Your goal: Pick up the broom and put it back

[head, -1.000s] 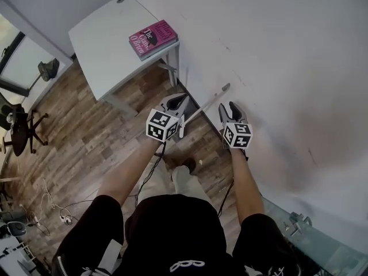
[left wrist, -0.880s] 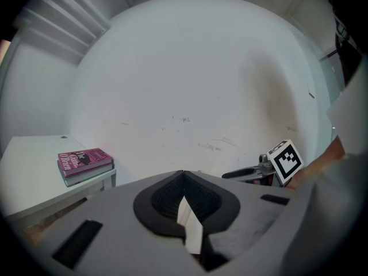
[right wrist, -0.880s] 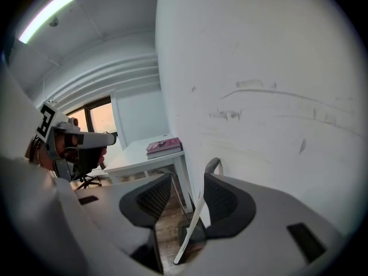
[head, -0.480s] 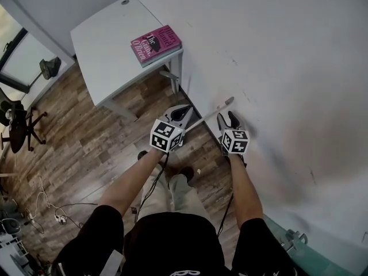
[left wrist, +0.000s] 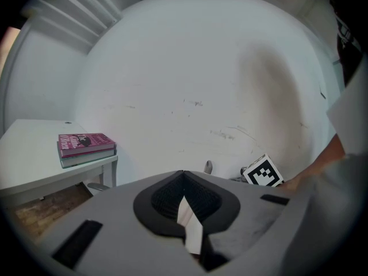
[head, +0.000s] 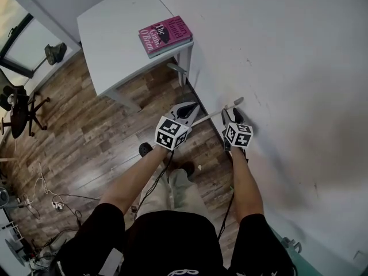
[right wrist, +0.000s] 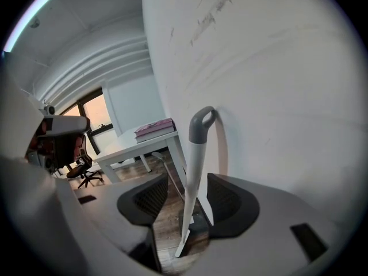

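Standing between just-opened, spread jaws of right claw (right wrist: 190,199), the broom (right wrist: 198,154) is pinched by left claw (left wrist: 184,177).

Black short sleeves (head: 95,223) on me, pale khaki trousers (head: 174,191), dark shoes (head: 145,149) down there. My left claw (head: 188,109) and right claw (head: 232,117) are both grey with black ribbed pads (right wrist: 230,203), each carrying a white cube (head: 171,133) of black square markers, each trailing a black cable (head: 154,177).

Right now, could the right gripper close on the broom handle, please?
Probably yes: the right gripper has just been opening its jaws, and the broom handle already stands between them, unobstructed.
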